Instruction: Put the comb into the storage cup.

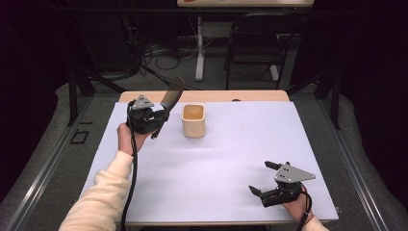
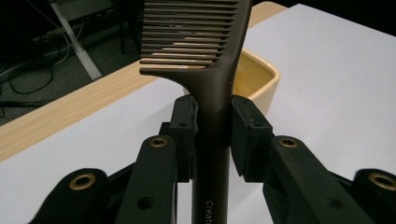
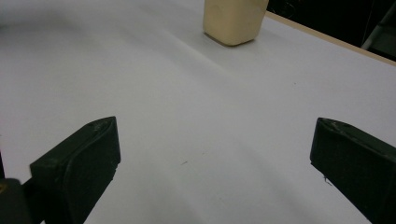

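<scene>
A dark brown comb (image 1: 171, 100) (image 2: 212, 70) is clamped by its handle in my left gripper (image 1: 155, 119) (image 2: 212, 121), with its teeth pointing up and away. The comb's head hangs just left of a cream square cup (image 1: 193, 121) (image 2: 254, 77) that stands upright at the back middle of the white sheet (image 1: 216, 159). My right gripper (image 1: 263, 178) (image 3: 212, 154) rests near the front right of the sheet, jaws wide open with nothing between them. In the right gripper view the cup (image 3: 233, 18) stands far ahead.
The sheet lies on a wooden table whose back edge (image 1: 207, 95) shows behind the cup. Beyond the table are a black folding chair (image 1: 255, 43), a white table leg (image 1: 199, 48) and cables on the floor.
</scene>
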{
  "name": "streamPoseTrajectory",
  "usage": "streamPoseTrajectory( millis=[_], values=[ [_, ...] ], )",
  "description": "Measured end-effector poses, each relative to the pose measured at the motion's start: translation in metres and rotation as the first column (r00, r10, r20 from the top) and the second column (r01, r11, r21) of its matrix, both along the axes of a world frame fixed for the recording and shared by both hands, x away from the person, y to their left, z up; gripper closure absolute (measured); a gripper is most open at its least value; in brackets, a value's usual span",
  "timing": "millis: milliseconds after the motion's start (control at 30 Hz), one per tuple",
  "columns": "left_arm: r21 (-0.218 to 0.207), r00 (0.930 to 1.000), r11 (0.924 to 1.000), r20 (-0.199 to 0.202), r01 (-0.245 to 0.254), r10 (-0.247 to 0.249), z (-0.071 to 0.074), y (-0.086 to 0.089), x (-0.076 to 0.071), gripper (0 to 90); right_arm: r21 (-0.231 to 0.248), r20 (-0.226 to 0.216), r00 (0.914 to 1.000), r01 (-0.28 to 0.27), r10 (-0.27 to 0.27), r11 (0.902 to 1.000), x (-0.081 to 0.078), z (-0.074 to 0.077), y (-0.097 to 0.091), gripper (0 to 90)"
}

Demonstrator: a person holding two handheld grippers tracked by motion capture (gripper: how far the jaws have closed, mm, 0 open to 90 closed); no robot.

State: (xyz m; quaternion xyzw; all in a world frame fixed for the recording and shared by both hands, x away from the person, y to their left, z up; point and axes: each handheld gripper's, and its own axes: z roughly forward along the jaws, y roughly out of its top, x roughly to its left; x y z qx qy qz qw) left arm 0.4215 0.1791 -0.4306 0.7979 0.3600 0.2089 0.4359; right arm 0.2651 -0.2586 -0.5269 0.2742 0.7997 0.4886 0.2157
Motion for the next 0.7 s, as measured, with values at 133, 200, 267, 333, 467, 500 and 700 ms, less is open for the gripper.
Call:
streamPoseTrajectory(
  millis=[133, 200, 267, 333, 467, 500, 700],
  values=[
    [0.001, 1.0, 1.0, -0.002, 0.001, -0.001, 0.0, -0.001, 0.003, 72.3, -0.003, -0.001, 1.0, -0.001, 0.001, 1.0, 0.0, 0.0, 0.0, 1.3],
    [0.0, 1.0, 1.0, -0.002, 0.002, -0.002, 0.001, -0.002, 0.004, 72.3, -0.005, -0.002, 1.0, 0.0, 0.0, 1.0, 0.0, 0.0, 0.0, 1.3],
    [-0.003, 1.0, 1.0, 0.0, 0.002, -0.002, 0.001, -0.003, 0.005, 72.3, -0.001, 0.0, 1.0, -0.001, 0.001, 1.0, 0.0, 0.0, 0.001, 1.3],
    [0.0, 1.0, 1.0, 0.001, 0.002, -0.002, 0.002, -0.004, 0.006, 72.3, -0.002, -0.001, 1.0, -0.002, 0.002, 1.0, 0.001, 0.0, 0.001, 1.3],
    [-0.004, 1.0, 1.0, 0.002, 0.0, 0.0, 0.002, -0.005, 0.009, 72.3, 0.0, -0.002, 1.0, -0.002, 0.002, 1.0, 0.0, 0.0, 0.0, 1.3],
    [-0.003, 1.0, 1.0, 0.003, 0.001, -0.001, 0.003, -0.005, 0.01, 72.3, 0.0, -0.002, 1.0, -0.001, 0.001, 1.0, 0.0, 0.0, 0.0, 1.3],
    [-0.004, 0.9999, 1.0, 0.012, 0.002, -0.002, 0.006, -0.009, 0.013, 72.3, 0.001, 0.0, 1.0, -0.002, 0.002, 1.0, 0.001, 0.0, 0.0, 1.4]
  ],
)
